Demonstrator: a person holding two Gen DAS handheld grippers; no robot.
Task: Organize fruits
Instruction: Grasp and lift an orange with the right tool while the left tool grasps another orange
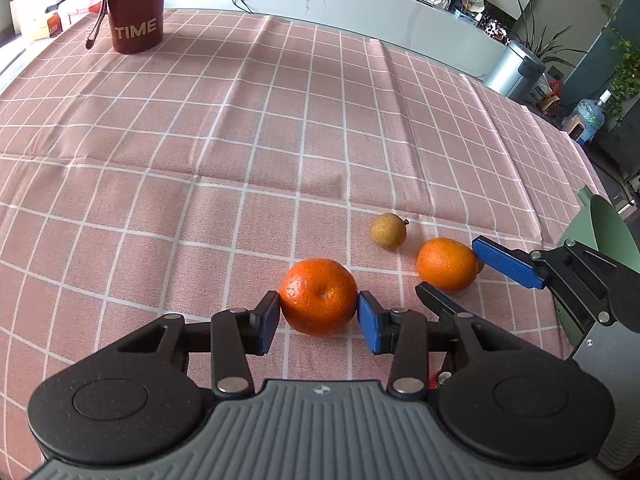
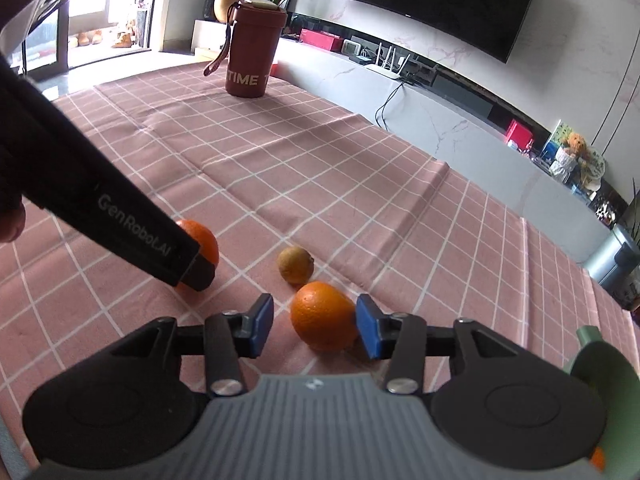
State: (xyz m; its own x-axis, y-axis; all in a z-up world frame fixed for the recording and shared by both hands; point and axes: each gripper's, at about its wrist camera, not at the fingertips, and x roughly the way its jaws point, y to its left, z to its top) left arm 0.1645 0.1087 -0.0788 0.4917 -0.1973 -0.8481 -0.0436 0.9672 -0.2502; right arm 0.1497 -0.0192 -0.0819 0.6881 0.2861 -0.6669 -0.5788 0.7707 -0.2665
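Two oranges and a small brownish-yellow fruit (image 1: 388,231) lie on the pink checked tablecloth (image 1: 240,140). My left gripper (image 1: 318,318) is shut on the near orange (image 1: 318,296), both blue pads touching its sides, with the orange resting on the cloth. My right gripper (image 2: 315,326) is open around the second orange (image 2: 324,316); its right pad touches the orange and a gap shows at the left pad. The right gripper also shows in the left wrist view (image 1: 460,276), straddling that orange (image 1: 446,264). The small fruit (image 2: 295,265) sits just beyond it.
A dark red "TIME" tumbler (image 1: 134,8) with a wrist strap stands at the far side of the table. A pale green object (image 1: 612,232) sits at the right table edge, also in the right wrist view (image 2: 604,376). The left gripper's black body (image 2: 120,220) crosses the left.
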